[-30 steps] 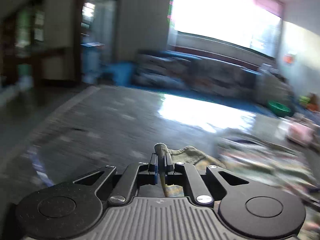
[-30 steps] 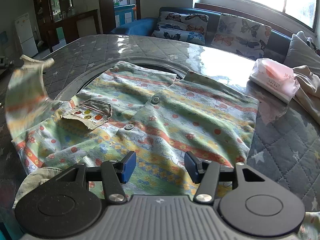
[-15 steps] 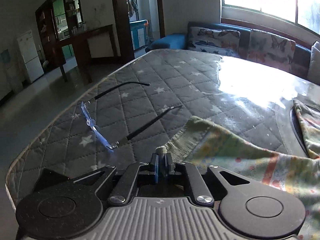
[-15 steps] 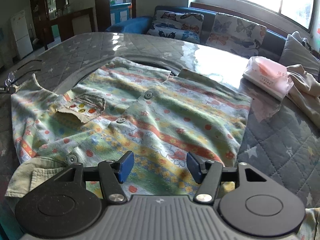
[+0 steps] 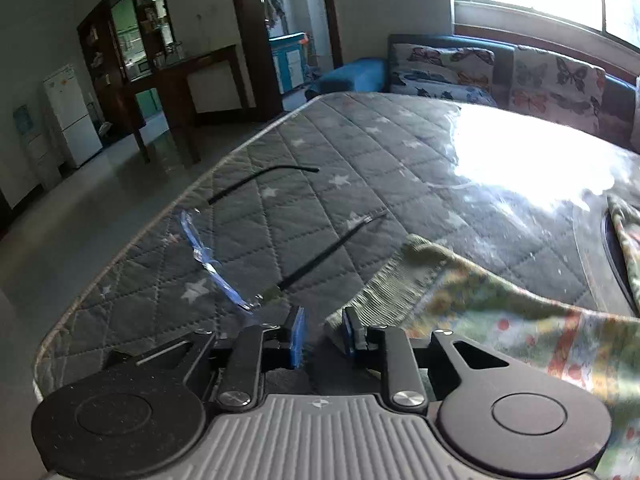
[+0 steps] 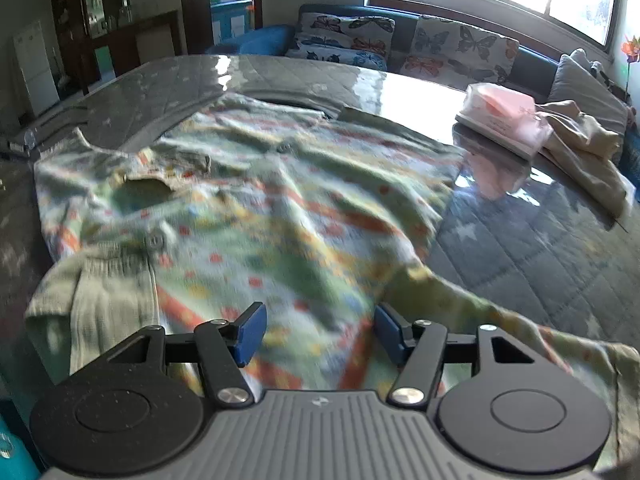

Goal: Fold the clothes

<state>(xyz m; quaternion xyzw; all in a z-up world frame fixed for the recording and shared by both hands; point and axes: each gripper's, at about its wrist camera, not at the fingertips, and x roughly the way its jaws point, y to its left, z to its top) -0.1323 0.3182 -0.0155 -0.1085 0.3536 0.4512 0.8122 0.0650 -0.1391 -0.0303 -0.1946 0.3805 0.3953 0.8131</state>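
As the left gripper point(image 5: 322, 334) opens its jaws, the sleeve cuff point(image 5: 394, 280) lies loose just beside the right pad, no longer pinched. The right gripper point(image 6: 316, 334) hovers half open and empty over the printed shirt point(image 6: 280, 208), which lies spread flat on the quilted table point(image 6: 540, 240). Laying-out seems finished; next, I think, a sleeve must be grasped and folded inward. Farther off lie glasses point(image 5: 224, 276).

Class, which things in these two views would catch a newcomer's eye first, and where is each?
The brightly patterned shirt is spread flat across the quilted grey star-print table. A pair of clear glasses lies near the table's left edge, and a pink packet sits at the far right beside a beige garment.
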